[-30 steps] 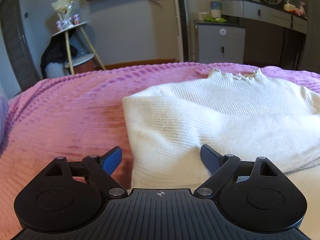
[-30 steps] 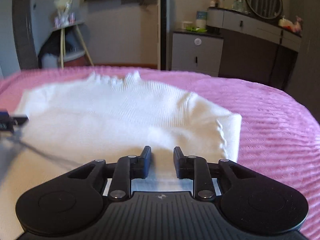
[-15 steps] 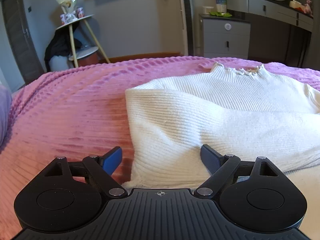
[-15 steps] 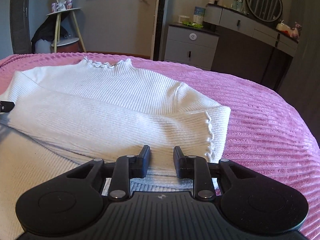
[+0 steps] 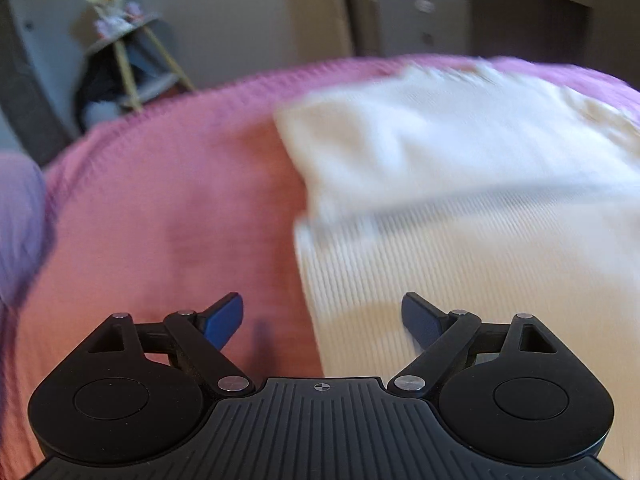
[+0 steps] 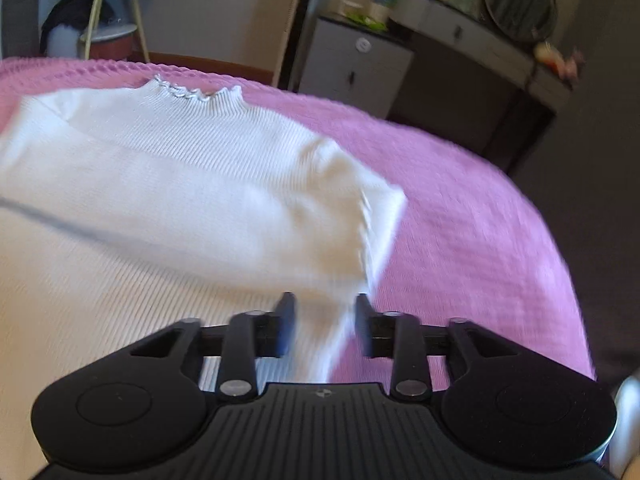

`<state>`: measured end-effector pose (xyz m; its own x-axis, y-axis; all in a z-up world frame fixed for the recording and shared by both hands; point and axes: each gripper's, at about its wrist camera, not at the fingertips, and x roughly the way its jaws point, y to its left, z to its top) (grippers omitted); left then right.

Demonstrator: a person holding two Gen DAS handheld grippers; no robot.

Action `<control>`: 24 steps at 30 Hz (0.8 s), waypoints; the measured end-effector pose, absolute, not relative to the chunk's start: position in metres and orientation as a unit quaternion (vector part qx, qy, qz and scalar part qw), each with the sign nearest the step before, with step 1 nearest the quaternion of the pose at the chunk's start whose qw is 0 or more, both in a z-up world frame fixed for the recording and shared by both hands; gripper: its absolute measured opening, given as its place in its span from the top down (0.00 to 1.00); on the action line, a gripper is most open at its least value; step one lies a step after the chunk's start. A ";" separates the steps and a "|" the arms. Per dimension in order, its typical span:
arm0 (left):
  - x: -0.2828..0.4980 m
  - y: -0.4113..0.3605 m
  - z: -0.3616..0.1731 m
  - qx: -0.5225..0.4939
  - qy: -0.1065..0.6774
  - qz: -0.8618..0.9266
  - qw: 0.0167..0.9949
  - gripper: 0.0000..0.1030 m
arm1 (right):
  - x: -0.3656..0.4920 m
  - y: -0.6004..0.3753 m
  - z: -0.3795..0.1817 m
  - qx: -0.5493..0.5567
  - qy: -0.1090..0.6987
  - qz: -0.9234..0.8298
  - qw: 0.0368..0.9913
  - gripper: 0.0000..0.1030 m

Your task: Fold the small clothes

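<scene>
A white ribbed sweater [image 5: 460, 208] lies on the pink bedspread [image 5: 160, 200], its sleeves folded across the chest and the frilled collar [image 6: 192, 94] at the far end. My left gripper [image 5: 322, 316] hovers wide open over the sweater's left edge, one finger above the bedspread and the other above the knit, with nothing gripped. In the right wrist view the sweater [image 6: 180, 184] fills the left half. My right gripper [image 6: 325, 320] is over its right edge with its jaws opening. A strip of the knit lies between them and the pads do not press on it.
A tripod side table [image 5: 132, 52] with dark cloth stands beyond the bed's far left. A grey cabinet [image 6: 356, 60] and a dresser with a round mirror [image 6: 516, 0] line the far wall. A lilac pillow [image 5: 20, 216] lies at the left. The bed drops off at the right [image 6: 568, 280].
Both grippers have drawn back from the folded sleeves toward the sweater's lower body, blurring the views. The right jaws have spread apart. The left jaws stay wide.
</scene>
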<state>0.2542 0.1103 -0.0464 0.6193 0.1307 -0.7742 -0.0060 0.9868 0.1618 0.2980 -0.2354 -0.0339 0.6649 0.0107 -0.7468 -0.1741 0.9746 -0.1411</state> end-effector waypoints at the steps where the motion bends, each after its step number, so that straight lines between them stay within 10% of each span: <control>1: 0.236 0.113 -0.049 0.067 0.446 0.026 0.892 0.08 | 0.278 -0.244 -0.032 -0.087 0.412 0.066 0.905 0.59; 11: 0.145 0.133 -0.059 -0.007 0.505 -0.005 0.863 0.08 | 0.144 -0.301 -0.051 0.058 0.501 0.108 0.857 0.54; 24: 0.130 0.129 -0.056 -0.015 0.557 -0.039 0.829 0.35 | 0.117 -0.308 -0.056 0.121 0.535 0.162 0.821 0.59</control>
